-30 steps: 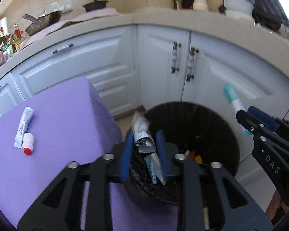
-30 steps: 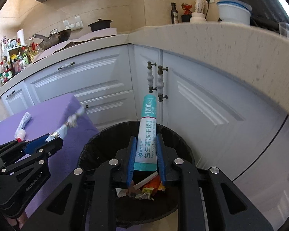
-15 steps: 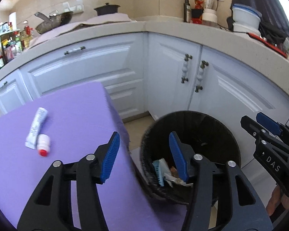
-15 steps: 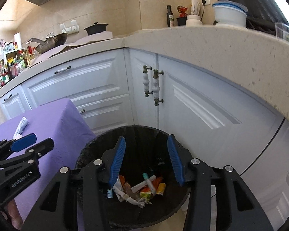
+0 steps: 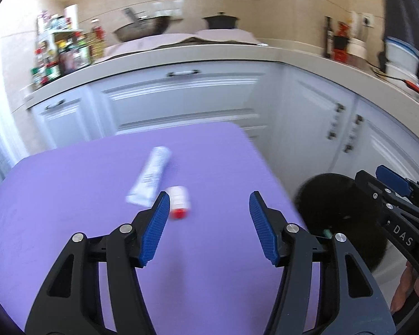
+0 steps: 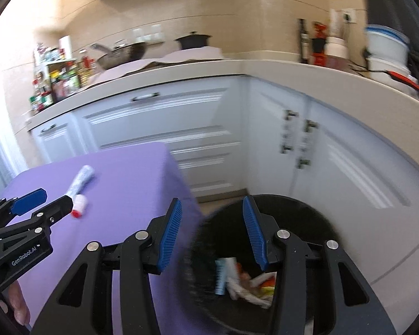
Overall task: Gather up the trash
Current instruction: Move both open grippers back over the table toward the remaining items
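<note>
Far left on the kitchen counter [image 5: 181, 61]: spice rack [image 5: 61, 53], blurred. Wok [image 5: 145, 29] and black pot [image 5: 220, 21] further right on the same counter. White cabinets [image 5: 181, 97] run below.

Purple worktop [image 5: 69, 195] fills the lower left of both views. Two trash items lie on it: white tube [image 5: 150, 176], lying flat and angled, and just right of its lower end a small white bottle with red cap [image 5: 178, 202], on its side, cap toward the camera. The two look touching or nearly so; motion blur, cannot tell which.

Left claw [image 5: 209, 209] hangs over the worktop, blue pads apart, nothing between them, pointing down at the purple surface. Its left fingertip [image 5: 162, 203] sits just beside the bottle in the picture; contact not shown. In the right wrist view the same claw [image 6: 42, 198] shows at far left, tips near the bottle [image 6: 79, 203] and tube [image 6: 82, 178].

Right claw [image 6: 212, 212] is apart too, empty, over the gap between the worktop edge and the black trash bin [image 6: 307, 217]. The bin stands on the floor right of the worktop, in front of the corner cabinets. Inside it: teal-and-white tube [image 6: 223, 275], crumpled wrappers [image 6: 251, 290], orange scraps. In the left wrist view the bin [image 5: 335, 203] is at right, partly behind the right claw [image 5: 382, 184].

Far right counter: bottles [image 6: 303, 42], white tubs [image 6: 385, 47].
</note>
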`<action>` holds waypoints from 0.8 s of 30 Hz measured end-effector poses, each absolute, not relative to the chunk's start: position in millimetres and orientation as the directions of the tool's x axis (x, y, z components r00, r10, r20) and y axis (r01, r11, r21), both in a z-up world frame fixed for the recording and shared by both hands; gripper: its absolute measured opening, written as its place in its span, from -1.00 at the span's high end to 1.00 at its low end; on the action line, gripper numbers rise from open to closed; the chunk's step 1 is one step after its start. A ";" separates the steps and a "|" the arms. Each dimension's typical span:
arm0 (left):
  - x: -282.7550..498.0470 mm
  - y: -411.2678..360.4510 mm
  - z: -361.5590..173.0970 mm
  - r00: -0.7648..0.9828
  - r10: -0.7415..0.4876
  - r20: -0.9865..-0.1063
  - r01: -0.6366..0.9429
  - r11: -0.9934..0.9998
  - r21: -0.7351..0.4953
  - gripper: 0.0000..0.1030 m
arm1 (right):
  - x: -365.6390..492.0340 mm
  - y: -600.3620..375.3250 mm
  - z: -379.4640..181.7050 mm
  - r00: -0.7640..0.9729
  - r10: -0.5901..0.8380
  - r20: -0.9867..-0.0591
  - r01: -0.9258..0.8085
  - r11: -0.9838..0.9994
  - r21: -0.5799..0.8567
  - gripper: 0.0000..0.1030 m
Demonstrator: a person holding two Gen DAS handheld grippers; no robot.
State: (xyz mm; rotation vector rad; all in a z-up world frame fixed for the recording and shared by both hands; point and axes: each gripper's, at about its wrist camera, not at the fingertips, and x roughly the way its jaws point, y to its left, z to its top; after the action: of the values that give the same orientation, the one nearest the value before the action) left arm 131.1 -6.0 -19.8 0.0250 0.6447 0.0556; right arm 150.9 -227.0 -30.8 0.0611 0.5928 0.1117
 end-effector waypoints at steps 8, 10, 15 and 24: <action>122.0 68.1 -24.3 0.773 0.176 -0.609 -0.189 0.981 0.045 -0.13 | 164.9 -155.1 -32.1 0.794 0.215 -0.568 -0.204 0.975 0.085 0.11; 119.8 85.3 -26.9 0.764 0.201 -0.614 -0.221 0.974 0.043 -0.13 | 169.4 -137.1 -34.0 0.782 0.236 -0.578 -0.230 0.969 0.084 0.11; 117.4 119.8 -33.3 0.738 0.246 -0.628 -0.280 0.959 0.046 -0.13 | 178.2 -101.9 -40.1 0.754 0.275 -0.597 -0.281 0.956 0.087 0.11; 113.2 160.2 -43.9 0.705 0.293 -0.645 -0.346 0.937 0.048 -0.13 | 193.6 -51.2 -55.5 0.699 0.302 -0.648 -0.336 0.939 0.074 0.11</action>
State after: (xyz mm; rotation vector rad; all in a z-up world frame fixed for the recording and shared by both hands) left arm 113.2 160.2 -43.9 -0.0789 0.7033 0.3552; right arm 193.6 -51.2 -55.5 -0.0511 0.7126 0.3556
